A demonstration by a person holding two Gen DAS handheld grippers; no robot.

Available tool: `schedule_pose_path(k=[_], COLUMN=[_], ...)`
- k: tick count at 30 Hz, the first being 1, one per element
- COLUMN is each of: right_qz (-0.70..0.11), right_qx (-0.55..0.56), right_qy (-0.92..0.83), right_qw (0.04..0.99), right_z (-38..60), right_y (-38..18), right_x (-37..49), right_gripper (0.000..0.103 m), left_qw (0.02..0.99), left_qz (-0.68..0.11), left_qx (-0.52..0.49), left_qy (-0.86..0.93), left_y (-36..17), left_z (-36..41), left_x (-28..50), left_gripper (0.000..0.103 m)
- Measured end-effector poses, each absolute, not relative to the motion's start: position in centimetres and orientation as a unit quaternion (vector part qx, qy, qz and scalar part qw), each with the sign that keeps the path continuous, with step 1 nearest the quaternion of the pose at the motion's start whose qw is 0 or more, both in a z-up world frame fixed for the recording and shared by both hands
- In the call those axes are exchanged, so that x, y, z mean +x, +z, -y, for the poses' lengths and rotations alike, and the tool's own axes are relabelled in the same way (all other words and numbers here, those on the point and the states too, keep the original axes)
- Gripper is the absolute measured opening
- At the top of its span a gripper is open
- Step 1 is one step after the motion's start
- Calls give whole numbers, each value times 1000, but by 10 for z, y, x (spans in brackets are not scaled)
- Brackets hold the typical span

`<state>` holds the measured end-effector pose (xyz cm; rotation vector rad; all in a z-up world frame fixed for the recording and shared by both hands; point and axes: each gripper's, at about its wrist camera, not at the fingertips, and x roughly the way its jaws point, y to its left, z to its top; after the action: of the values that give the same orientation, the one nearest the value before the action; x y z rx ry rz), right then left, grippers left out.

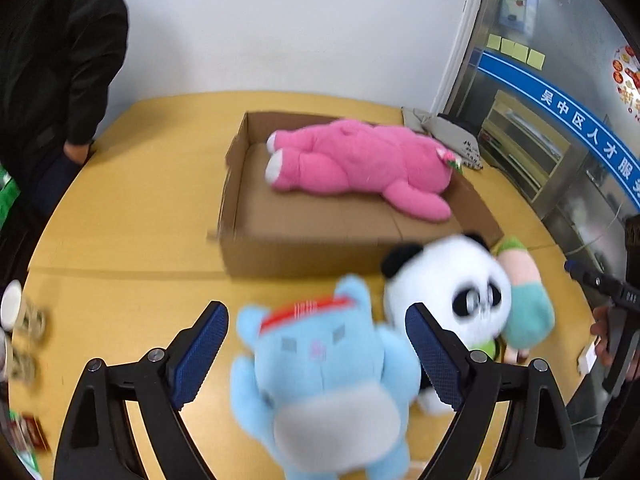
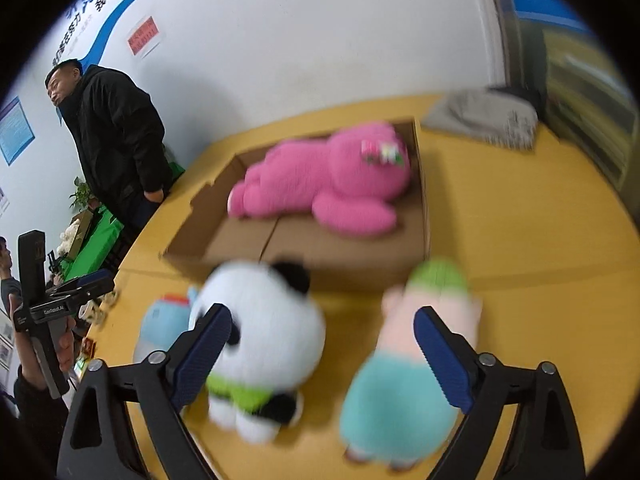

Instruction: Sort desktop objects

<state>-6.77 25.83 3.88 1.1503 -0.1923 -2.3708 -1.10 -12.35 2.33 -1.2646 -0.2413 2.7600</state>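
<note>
A pink plush bear [image 1: 360, 164] lies in an open cardboard box [image 1: 240, 184] on the yellow table [image 1: 132, 220]; it also shows in the right wrist view [image 2: 328, 184], in the box [image 2: 224, 240]. My left gripper [image 1: 316, 344] is open, its jaws wide on either side of a light blue plush [image 1: 324, 380] without touching it. A panda plush [image 1: 444, 288] and a pink-and-teal doll [image 1: 524, 304] lie to its right. My right gripper [image 2: 322, 344] is open above the panda [image 2: 260, 340] and the doll [image 2: 404, 380]. The blue plush [image 2: 164, 320] lies at its left.
A person in a black jacket [image 2: 116, 132] stands at the table's far left edge. A grey bag [image 1: 444, 128] lies behind the box. Small items [image 1: 20, 320] sit at the table's left edge. A glass door [image 1: 560, 100] is at the right.
</note>
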Motion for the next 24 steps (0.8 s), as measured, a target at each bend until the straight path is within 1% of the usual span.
schedule_pose_path(k=[1,4,6,9,12,16,24], right_qz=[79,101,100,84,51,35,3], right_qx=[425,430,432,437,442,449,457], right_qy=[-866,-858,-858,-861,-869,-872,-871], right_qw=[250,262,259,245,216,191,181], right_z=[-259,-256,-252,-244,-238,-237,-230], right_y=[33,18,12,5,-3,-12,-20], right_x=[-58,-34,-23,-9,-1,4,11], right_gripper=[103,103,103,103,103,103,103], left_qw=[48,49,52,54,52,48,47], left_qz=[82,90,96,102,105,98,98], left_qx=[-417,-426,-431,-437,-447,-453,-455], left_qy=[904,899,896,892,887,885,884], left_y=[19,5,-4,-17,-28,-38,-43], left_z=[122,118,116,111,105,98,95], left_x=[-3,20,34,47,53,55,53], left_gripper=[93,93,93,93,93,93,93])
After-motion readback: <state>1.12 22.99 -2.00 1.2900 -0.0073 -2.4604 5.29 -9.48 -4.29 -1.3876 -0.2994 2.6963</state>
